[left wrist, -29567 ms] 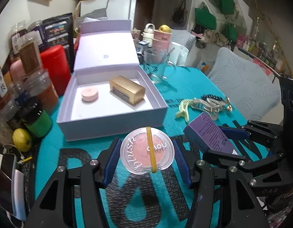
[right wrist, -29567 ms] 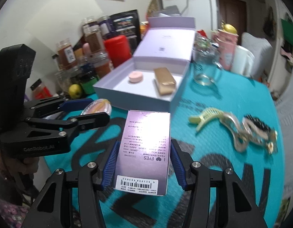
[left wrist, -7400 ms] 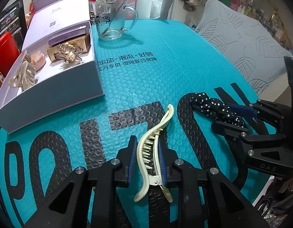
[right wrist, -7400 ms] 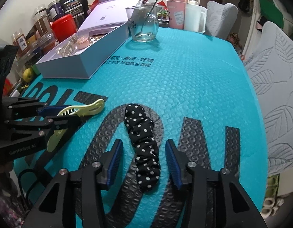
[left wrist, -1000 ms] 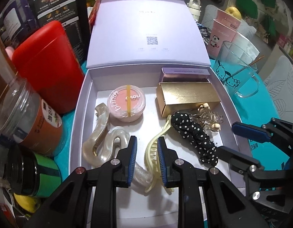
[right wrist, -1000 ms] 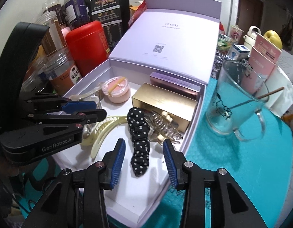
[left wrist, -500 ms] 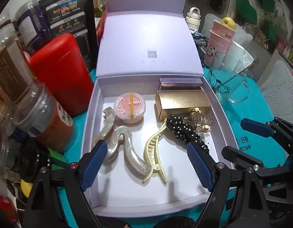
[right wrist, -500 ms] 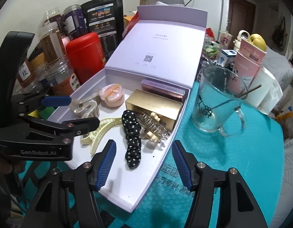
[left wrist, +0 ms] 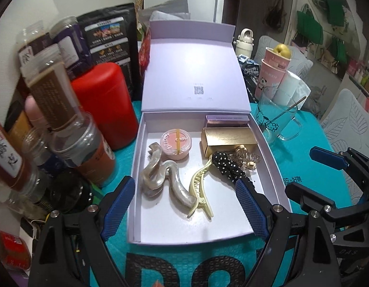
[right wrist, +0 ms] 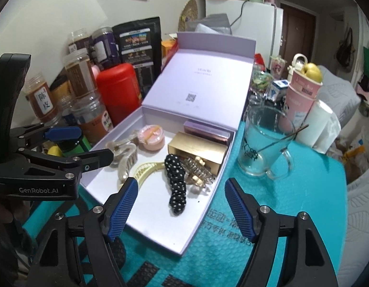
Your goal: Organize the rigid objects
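Both tongs stand wide and hold nothing: the left gripper (left wrist: 184, 205) hangs over the near edge of the lavender box (left wrist: 268, 143), its blue pads spread almost as far apart as the box walls, and the right gripper (right wrist: 182, 205) hovers at the box's near right corner above the teal mat (right wrist: 292, 215). Everything to be sorted lies inside the box. The pink blush compact (left wrist: 176, 144) sits toward the back, the gold carton (left wrist: 228, 141) beside it with the purple carton (left wrist: 227, 118) behind, against the back wall. In front lie the pearly claw clip (left wrist: 160, 179), the cream hair clip (left wrist: 200, 186) and the black dotted scrunchie (left wrist: 228, 168), the scrunchie's far end resting against the gold carton and a small clear claw clip (left wrist: 247, 159). The open lid (left wrist: 194, 76) leans back against the clutter behind. Crowding the box's left side are a red canister (left wrist: 105, 102) and a row of spice jars (left wrist: 72, 143). On the right a glass mug (right wrist: 265, 143) with a stirrer in it stands just beside the box, with pink cups (right wrist: 301, 95) topped by a yellow fruit behind it.
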